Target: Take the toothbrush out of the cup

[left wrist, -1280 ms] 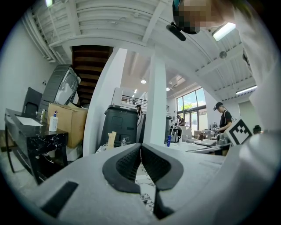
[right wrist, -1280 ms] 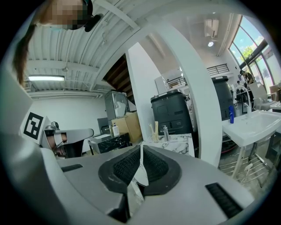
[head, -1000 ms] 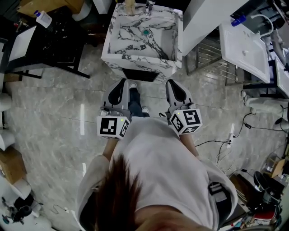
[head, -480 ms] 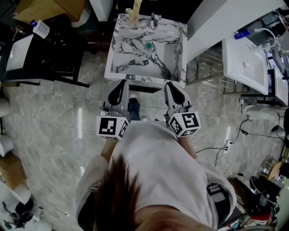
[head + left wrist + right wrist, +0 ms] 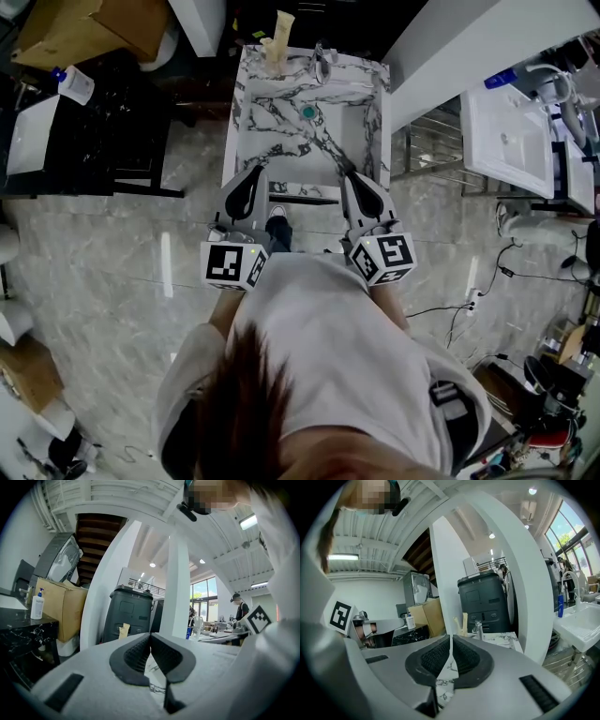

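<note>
L gripper (image 5: pixel 249 180) & R gripper (image 5: pixel 357 185) closed, empty, by sink (image 5: pixel 236 112)

Head view: yours is dim; the glossy floor (image 5: pixel 167 262) shows pale glare streaks.
Gripper views: bright, lit by a ceiling lamp (image 5: pixel 248 522) and a window (image 5: pixel 575 529).
Edges: your lenses bend lines; corners go black.

A marble washbasin (image 5: pixel 240 114) stands on a glossy tiled floor (image 5: pixel 103 258).
</note>
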